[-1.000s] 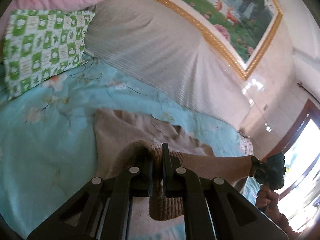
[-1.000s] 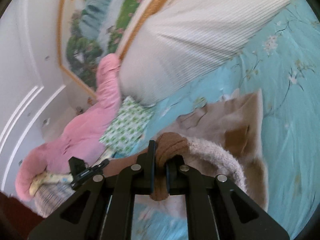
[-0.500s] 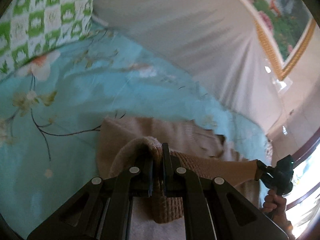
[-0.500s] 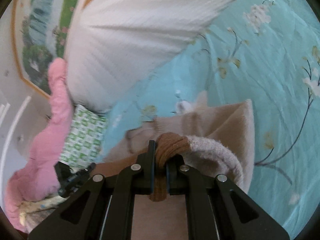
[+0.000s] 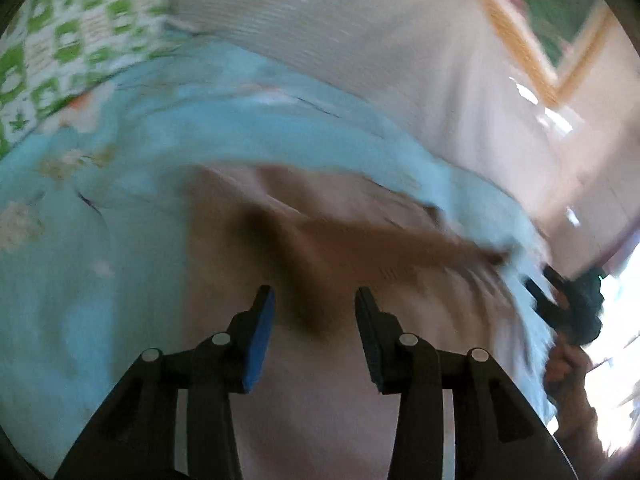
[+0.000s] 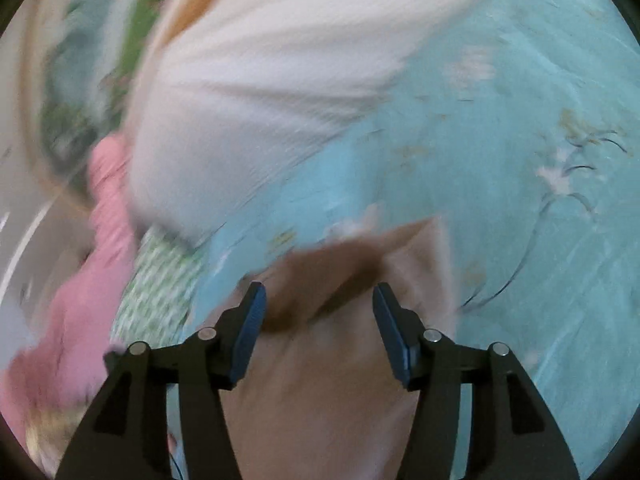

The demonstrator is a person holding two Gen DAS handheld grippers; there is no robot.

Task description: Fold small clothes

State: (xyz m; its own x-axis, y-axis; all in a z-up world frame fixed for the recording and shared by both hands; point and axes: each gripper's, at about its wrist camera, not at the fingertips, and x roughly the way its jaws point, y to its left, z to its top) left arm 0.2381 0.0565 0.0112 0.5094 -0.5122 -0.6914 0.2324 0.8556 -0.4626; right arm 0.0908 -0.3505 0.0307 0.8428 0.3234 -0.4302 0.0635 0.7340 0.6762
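The beige garment (image 5: 360, 240) lies on the bed's turquoise flowered sheet (image 5: 80, 280), straight ahead of and beneath the left gripper (image 5: 315, 300), whose jaws are opening; the cloth sits in the gap between its blue pads (image 5: 260, 332) but neither pad presses on it, so it is released. A darker brown band of the garment runs from just beyond this gripper's tips off to the right, toward the right gripper (image 5: 568, 304), which shows at the right edge with a hand (image 5: 568, 364) wrapped around its handle below. Far ahead and to the left of the left gripper sits a green-and-white checked pillow (image 5: 60, 40), and a pale ribbed cover (image 5: 360, 40) fills the space beyond the sheet, with a gold-framed picture (image 5: 552, 20) further off to the right. In the right wrist view the right gripper (image 6: 318, 296) is likewise opening, jaws apart and free of the cloth, with the garment (image 6: 340, 380) spread under and between them and its brown band (image 6: 320, 272) just past the tips. To the left of this gripper are the checked pillow (image 6: 160, 292) and a pink blanket (image 6: 88, 300); the sheet (image 6: 520, 240) stretches away ahead and to the right. Both views are heavily blurred, so the garment's exact shape and folds cannot be made out.
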